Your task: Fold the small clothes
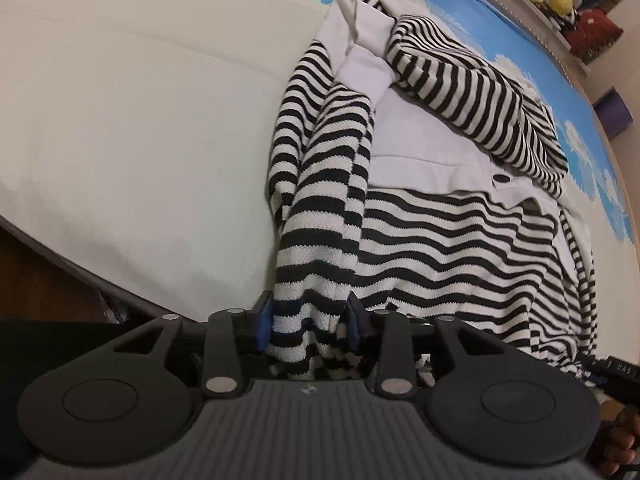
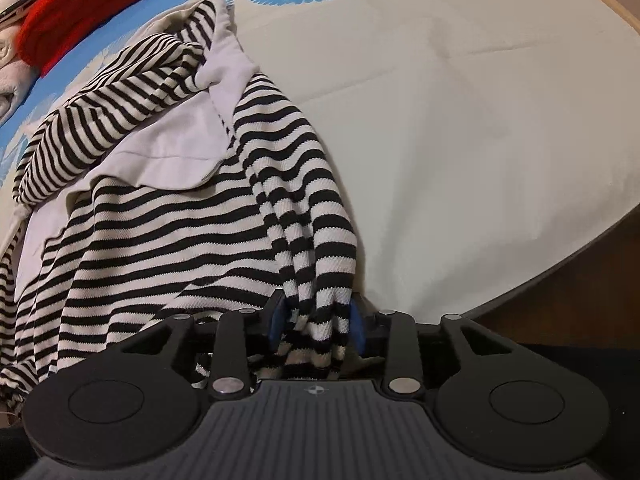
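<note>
The bed (image 1: pixel 140 128) carried the striped top (image 1: pixel 460 232), spread near its edge. Both grippers, left (image 1: pixel 308 326) and right (image 2: pixel 318 322), had jaws clamped on bunched striped fabric. Uneven pulling could drag the top off the edge or skew the fold. A red garment (image 2: pixel 80 4) lay beyond the top, not obstructing.
</note>
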`<state>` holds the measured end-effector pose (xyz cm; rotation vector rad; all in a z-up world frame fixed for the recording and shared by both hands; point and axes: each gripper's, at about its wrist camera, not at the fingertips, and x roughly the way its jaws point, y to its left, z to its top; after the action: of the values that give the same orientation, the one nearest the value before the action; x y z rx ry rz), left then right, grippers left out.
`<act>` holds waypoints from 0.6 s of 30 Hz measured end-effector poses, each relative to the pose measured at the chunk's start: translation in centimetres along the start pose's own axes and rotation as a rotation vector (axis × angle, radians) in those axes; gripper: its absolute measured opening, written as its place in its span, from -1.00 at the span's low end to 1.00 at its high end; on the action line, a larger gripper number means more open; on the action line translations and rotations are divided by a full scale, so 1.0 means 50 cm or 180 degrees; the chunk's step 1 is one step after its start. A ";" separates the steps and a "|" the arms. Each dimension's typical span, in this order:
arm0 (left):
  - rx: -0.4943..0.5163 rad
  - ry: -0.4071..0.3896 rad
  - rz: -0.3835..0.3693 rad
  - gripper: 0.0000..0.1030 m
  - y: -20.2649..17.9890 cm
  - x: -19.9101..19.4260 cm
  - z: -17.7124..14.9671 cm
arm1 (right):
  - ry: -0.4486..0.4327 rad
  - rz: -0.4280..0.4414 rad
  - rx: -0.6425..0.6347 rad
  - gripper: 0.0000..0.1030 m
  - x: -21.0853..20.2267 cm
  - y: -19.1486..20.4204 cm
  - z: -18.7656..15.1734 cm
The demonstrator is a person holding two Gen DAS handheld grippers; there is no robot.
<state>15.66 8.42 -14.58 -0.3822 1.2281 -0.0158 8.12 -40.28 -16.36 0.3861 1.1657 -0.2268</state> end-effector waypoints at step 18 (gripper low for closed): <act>0.0009 0.0030 -0.0025 -0.33 0.003 -0.004 -0.007 | 0.0099 0.0118 0.0022 -0.39 -0.011 -0.003 -0.013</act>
<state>15.21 8.51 -14.53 -0.3851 1.2356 -0.0261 7.32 -40.18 -16.09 0.4183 1.1875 -0.1933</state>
